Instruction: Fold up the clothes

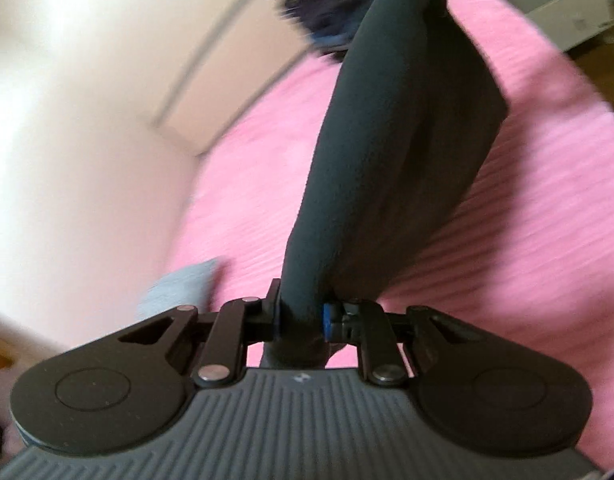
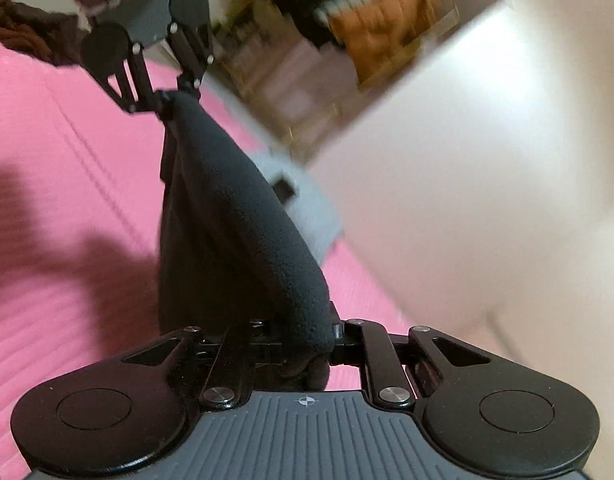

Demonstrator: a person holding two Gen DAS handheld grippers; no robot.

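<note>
Aloft, dark garment (image 1: 387, 152) folded, taut, both jaws clamped on it, pink bedspread (image 1: 507, 240) beneath

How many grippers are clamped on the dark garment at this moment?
2. The left gripper pinches one end of the dark garment; the right gripper pinches the other, above the pink bedspread.

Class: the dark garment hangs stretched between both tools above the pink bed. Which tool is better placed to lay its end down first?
Neither clearly. The left tool and right tool both clamp the dark garment lifted above the pink bed.
</note>
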